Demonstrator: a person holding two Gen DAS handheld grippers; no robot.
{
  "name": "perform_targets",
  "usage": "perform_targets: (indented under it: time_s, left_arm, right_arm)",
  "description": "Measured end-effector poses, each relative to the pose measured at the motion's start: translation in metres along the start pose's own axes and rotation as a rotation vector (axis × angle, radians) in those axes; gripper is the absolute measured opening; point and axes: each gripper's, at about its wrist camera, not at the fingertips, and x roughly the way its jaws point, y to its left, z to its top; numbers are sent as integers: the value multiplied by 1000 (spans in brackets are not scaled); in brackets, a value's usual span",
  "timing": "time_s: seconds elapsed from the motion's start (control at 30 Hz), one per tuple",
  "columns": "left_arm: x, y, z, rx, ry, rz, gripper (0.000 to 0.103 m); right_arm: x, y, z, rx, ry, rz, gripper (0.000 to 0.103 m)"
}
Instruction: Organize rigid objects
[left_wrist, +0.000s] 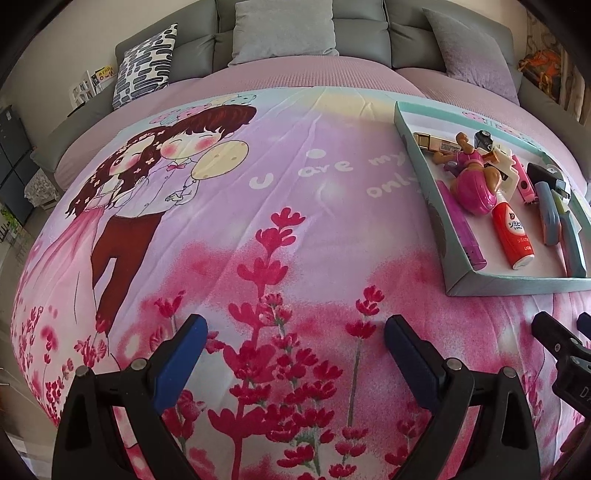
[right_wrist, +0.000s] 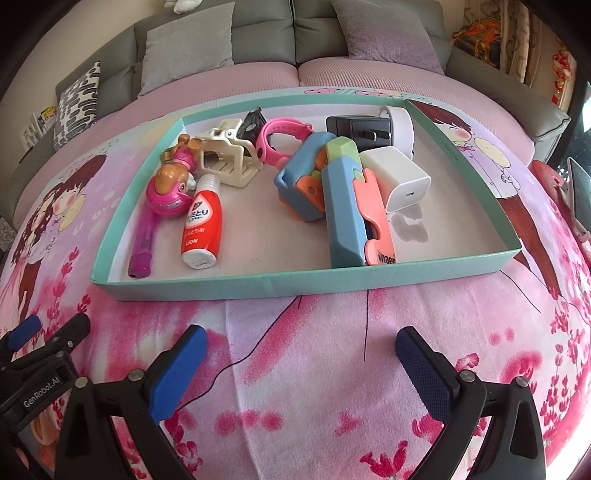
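Note:
A shallow teal box (right_wrist: 303, 286) (left_wrist: 421, 192) lies on the bed and holds several small objects: a red and white bottle (right_wrist: 202, 225) (left_wrist: 511, 230), a purple lighter (right_wrist: 142, 245) (left_wrist: 463, 230), a pink toy figure (right_wrist: 168, 192) (left_wrist: 474, 184), a cream plastic stand (right_wrist: 229, 158), a pink watch (right_wrist: 279, 136), blue and pastel tools (right_wrist: 341, 206), a white charger (right_wrist: 400, 177) and a black adapter (right_wrist: 356, 129). My right gripper (right_wrist: 301, 354) is open just in front of the box's near wall, nothing between its fingers. My left gripper (left_wrist: 295, 341) is open over bare quilt, left of the box.
The quilt (left_wrist: 258, 221) is pink with cartoon figures and red flowers. Grey cushions (left_wrist: 284, 29) and a patterned pillow (left_wrist: 146, 64) line the grey headboard behind. Each gripper shows at the edge of the other's view: the left gripper (right_wrist: 51, 339), the right gripper (left_wrist: 561, 332).

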Motion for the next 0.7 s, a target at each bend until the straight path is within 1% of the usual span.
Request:
perform_targets:
  time_s: [0.5, 0.57, 0.7]
  left_arm:
    - [9, 1, 0, 1, 3, -39, 97]
    - [10, 2, 0, -1, 1, -47, 99]
    - [11, 3, -1, -4, -3, -51, 100]
  right_arm:
    - [9, 1, 0, -12, 12, -21, 103]
    - [10, 2, 0, -14, 13, -23, 103]
    - [11, 3, 0, -18, 15, -29, 103]
